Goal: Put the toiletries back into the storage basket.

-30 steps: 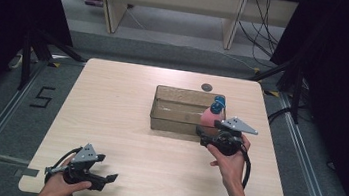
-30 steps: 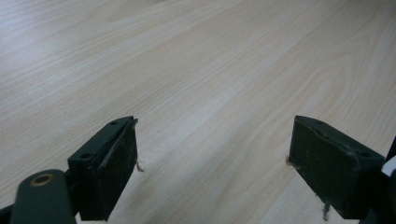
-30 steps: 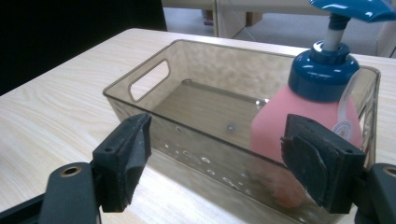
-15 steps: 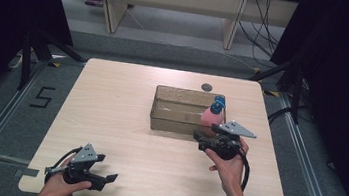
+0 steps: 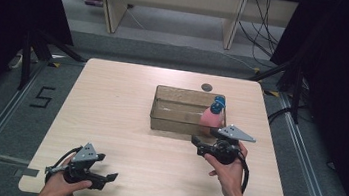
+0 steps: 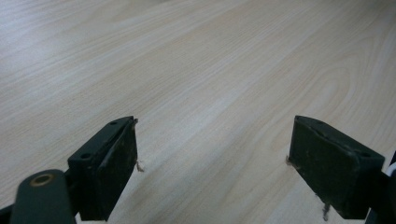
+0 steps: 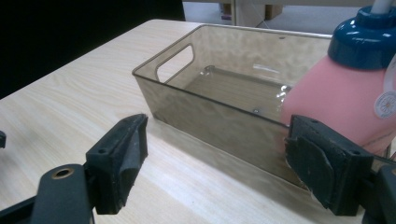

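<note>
- The pink bottle with a blue cap stands upright inside the clear bin, at its right end, right of centre in the high view.
- The right gripper sits just below the bin's near wall. Its fingers are spread wide and hold nothing.
- In the right gripper view the bottle is ahead and at the right edge of the frame, behind the bin's near wall, so that wall lies between fingers and bottle.
- The bin's long axis runs left to right across the high view, and the bottle's runs vertically.
- The right hand is much the nearer, and I judge any reach for the bottle would fall to it, from above.
- The left gripper rests at the lower left of the counter, well apart from the bin, its fingers wide over bare wood.
- The counter is pale wood grain, with a small dark disc beyond the bin; the room around is dark, with a grey floor.
</note>
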Available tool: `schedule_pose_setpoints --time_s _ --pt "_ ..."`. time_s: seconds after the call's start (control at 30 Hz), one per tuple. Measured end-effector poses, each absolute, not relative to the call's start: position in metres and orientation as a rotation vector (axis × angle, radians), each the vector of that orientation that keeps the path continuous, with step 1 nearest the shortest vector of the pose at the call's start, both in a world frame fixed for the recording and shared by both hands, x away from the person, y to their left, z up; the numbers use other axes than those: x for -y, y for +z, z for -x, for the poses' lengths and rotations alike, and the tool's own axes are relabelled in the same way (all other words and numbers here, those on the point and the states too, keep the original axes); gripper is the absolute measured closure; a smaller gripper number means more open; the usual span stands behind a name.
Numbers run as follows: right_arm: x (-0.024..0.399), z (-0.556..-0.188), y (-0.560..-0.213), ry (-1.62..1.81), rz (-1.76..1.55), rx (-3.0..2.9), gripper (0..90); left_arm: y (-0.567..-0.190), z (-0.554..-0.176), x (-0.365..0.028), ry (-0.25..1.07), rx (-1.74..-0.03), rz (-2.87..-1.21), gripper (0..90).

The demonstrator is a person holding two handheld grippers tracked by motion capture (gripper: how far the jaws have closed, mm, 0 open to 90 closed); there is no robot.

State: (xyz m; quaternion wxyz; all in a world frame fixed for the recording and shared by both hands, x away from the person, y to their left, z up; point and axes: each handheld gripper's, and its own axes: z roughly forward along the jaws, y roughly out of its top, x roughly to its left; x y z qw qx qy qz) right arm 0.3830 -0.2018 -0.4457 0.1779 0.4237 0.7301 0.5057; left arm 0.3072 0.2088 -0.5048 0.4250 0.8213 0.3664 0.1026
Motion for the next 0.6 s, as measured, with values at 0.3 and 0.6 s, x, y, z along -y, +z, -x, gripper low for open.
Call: schedule_pose_setpoints --time_s 0.3,0.6 --pt "0.203 -0.376 -0.451 1.428 -1.196 -2.084 19.9 -0.506 -0.307 -0.210 0.267 -0.916 -2.065 14.9" --pt "0.202 -0.366 -0.453 1.440 -1.212 -2.113 19.9 -0.506 -0.306 -0.210 0.266 -0.929 -2.039 14.9"
